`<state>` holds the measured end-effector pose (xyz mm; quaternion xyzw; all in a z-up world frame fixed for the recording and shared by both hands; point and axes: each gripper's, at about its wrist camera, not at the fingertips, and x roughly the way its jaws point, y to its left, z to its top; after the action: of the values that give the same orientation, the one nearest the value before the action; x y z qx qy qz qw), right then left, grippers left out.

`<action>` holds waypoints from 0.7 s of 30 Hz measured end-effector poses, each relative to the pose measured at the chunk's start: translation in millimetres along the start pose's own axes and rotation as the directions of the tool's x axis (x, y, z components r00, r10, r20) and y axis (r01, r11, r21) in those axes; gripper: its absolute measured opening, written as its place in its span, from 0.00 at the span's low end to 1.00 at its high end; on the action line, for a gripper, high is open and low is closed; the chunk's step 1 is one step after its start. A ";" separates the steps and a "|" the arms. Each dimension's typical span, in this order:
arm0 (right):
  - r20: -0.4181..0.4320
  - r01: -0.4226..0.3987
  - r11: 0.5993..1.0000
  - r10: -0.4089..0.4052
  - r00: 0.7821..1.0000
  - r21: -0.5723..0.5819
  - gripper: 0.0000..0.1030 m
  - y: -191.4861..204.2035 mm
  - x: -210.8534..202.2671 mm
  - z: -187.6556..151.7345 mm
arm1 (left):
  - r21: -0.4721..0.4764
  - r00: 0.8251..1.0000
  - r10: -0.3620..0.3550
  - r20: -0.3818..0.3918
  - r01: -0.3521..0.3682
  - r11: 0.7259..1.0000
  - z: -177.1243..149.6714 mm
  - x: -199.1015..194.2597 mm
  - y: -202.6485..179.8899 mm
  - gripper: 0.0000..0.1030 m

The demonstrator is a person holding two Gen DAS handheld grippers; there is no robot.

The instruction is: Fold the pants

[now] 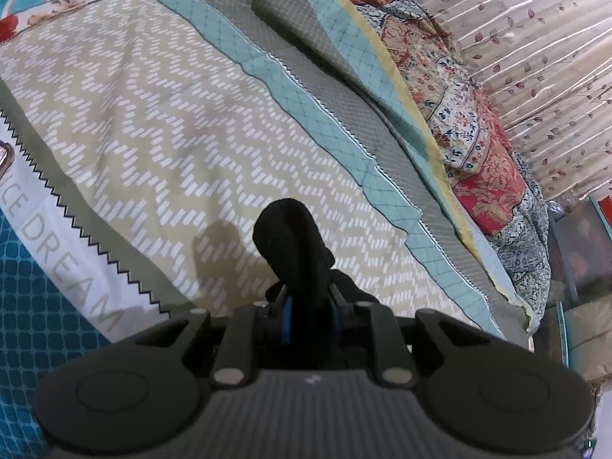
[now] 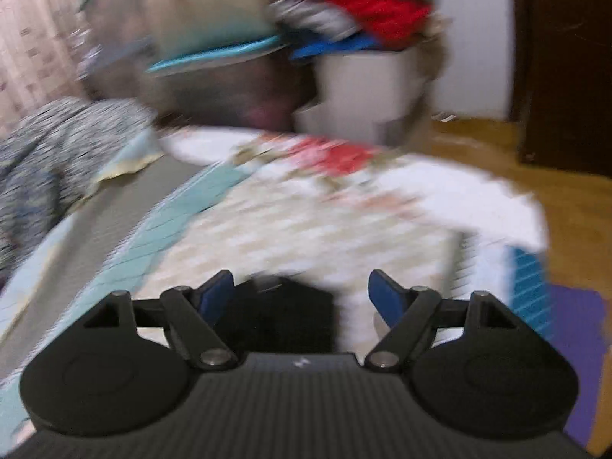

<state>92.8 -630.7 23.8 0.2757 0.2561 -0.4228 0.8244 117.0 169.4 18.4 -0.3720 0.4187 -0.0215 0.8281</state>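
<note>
One black pants (image 1: pixel 290 237), probably; two grippers: left gripper (image 1: pixel 308 306), right gripper (image 2: pixel 302 298)

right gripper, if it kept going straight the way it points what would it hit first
Most likely the black cloth lying between the open right gripper pads, then the patterned bedsheet under it. The picture is blurred, so depth is uncertain.

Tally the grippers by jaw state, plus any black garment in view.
Shut on fabric: 1, the left gripper, clamped on the black pants.
Open: 1, the right gripper, nothing pressed between its pads.
Black garments: 1.
Total: 3.
</note>
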 end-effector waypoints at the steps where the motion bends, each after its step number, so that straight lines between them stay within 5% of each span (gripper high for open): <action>1: -0.046 -0.024 1.000 0.025 0.999 0.009 0.77 12.1 8.2 -4.7 | 0.004 1.000 0.000 0.001 0.000 1.000 -0.2 -0.3 -1.9 0.16; 5: -0.175 0.002 0.998 -0.012 0.984 -0.059 0.74 43.9 47.9 -32.5 | 0.026 1.000 -0.006 0.004 0.006 1.000 1.4 -1.5 -4.8 0.16; 8: -0.137 0.089 0.990 -0.104 0.985 -0.112 0.17 45.7 63.2 -42.9 | 0.024 1.000 -0.009 0.009 0.009 1.000 5.0 0.0 -4.1 0.16; 9: -0.134 0.074 0.992 -0.087 0.987 -0.098 0.08 44.0 63.9 -38.3 | 0.022 1.000 -0.009 0.011 0.009 1.000 8.1 1.5 -4.1 0.16; 12: -0.139 0.004 0.999 0.001 0.990 0.040 0.04 39.1 64.4 -5.3 | 0.027 0.999 -0.022 0.027 0.022 0.999 20.3 5.1 -9.4 0.16; 17: -0.014 -0.098 0.990 0.100 0.995 0.103 0.04 72.9 53.6 57.1 | 0.031 0.996 -0.062 0.071 0.060 0.998 39.9 20.6 -27.4 0.16; 21: 0.120 -0.120 0.988 0.107 0.987 0.101 0.07 102.2 50.5 74.5 | 0.041 0.991 0.020 0.136 -0.026 0.999 49.5 47.5 -38.3 0.23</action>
<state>218.4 -658.6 68.4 0.3096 0.1690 -0.4034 0.8443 193.4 154.9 28.9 -0.3498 0.3654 0.0043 0.8626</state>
